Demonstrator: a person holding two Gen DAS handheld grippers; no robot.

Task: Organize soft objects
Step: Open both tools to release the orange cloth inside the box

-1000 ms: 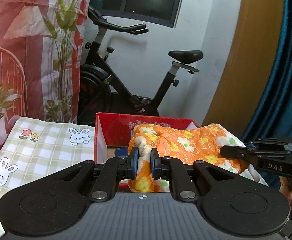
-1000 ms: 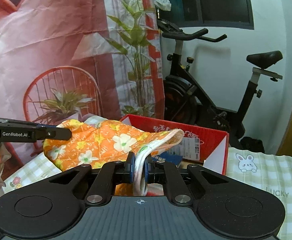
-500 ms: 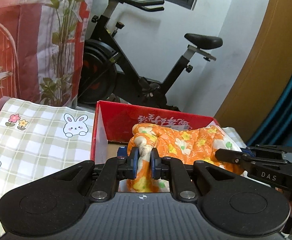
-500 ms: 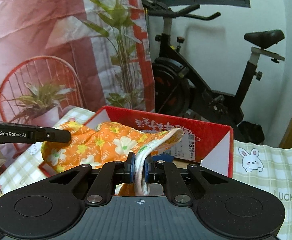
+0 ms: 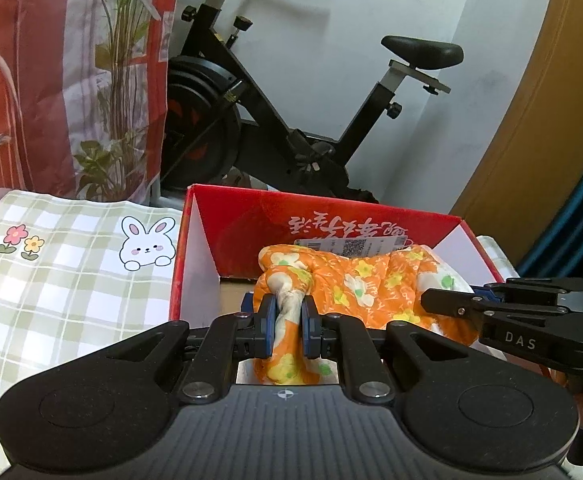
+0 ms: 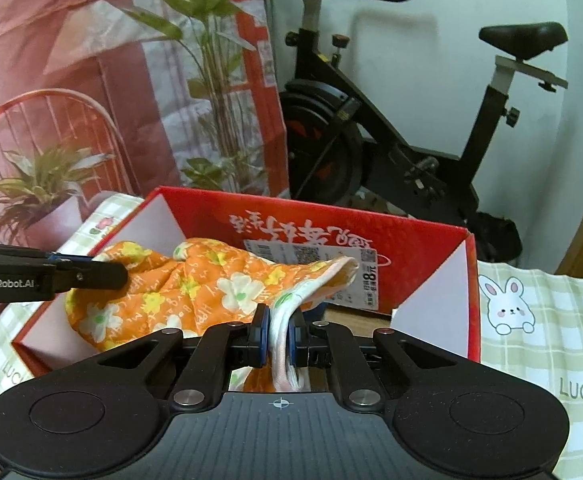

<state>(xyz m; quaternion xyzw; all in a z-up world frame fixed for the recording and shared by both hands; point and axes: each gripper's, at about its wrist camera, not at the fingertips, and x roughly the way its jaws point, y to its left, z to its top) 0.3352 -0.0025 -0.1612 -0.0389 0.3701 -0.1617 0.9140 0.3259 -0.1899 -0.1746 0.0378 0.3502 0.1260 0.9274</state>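
Note:
An orange quilted cloth with white and yellow flowers (image 5: 355, 284) (image 6: 195, 284) hangs stretched between both grippers, over the open red cardboard box (image 5: 251, 216) (image 6: 411, 236). My left gripper (image 5: 287, 320) is shut on a bunched corner of the cloth. My right gripper (image 6: 277, 336) is shut on the opposite, white-lined edge. Each gripper shows in the other's view: the right one (image 5: 451, 300) at the right side, the left one (image 6: 103, 274) at the left side. The cloth's lower part dips inside the box walls.
The box stands on a green checked tablecloth with rabbit prints (image 5: 71, 280) (image 6: 539, 320). Something blue lies in the box under the cloth. Behind are a black exercise bike (image 5: 291, 128), a red printed backdrop with plants (image 6: 91, 80) and a white wall.
Both grippers have moved forward and down with the cloth. The cloth now hangs lower, sinking into the red box, which looks nearer and larger in both views.

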